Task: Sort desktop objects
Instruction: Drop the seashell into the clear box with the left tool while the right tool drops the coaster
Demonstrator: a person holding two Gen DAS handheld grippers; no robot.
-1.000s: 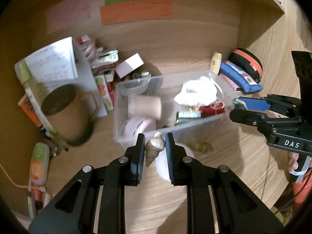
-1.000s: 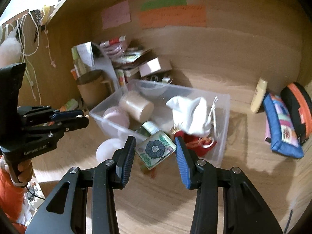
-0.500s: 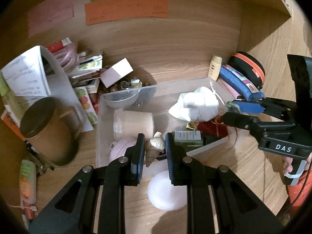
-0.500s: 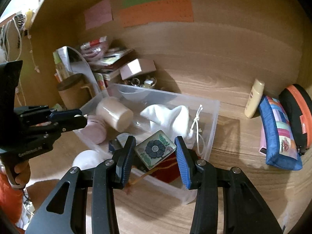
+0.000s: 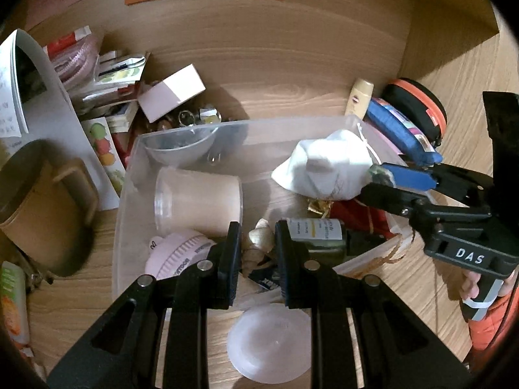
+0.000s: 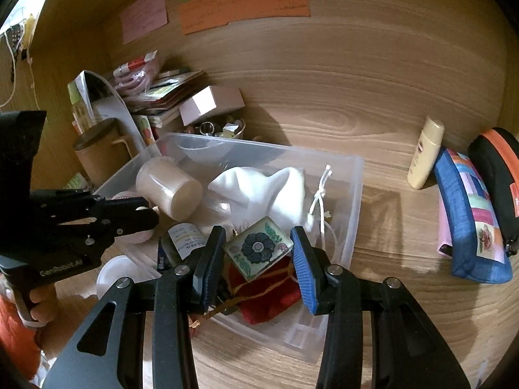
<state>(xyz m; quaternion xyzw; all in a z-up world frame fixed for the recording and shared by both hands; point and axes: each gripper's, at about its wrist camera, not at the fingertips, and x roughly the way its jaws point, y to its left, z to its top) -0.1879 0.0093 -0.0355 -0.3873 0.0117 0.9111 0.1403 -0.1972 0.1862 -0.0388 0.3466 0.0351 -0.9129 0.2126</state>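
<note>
Here the bench point(image 6: 389, 97) carries a clear bin point(image 6: 352, 201) lying just ahead of both pairs of fingers, with a white pouch point(image 6: 275, 191), a beige cup point(image 5: 198, 201) on its side and a small bottle point(image 5: 316, 231) inside. Over the bin, the right gripper point(image 6: 258, 248) pinches a flower tile point(image 6: 258, 248) held tilted, and the left gripper point(image 5: 258, 246) pinches a shell point(image 5: 259, 240) between its fingers

wood-grain desk point(image 6: 373, 324), wooden back panel point(image 6: 356, 81)
</note>
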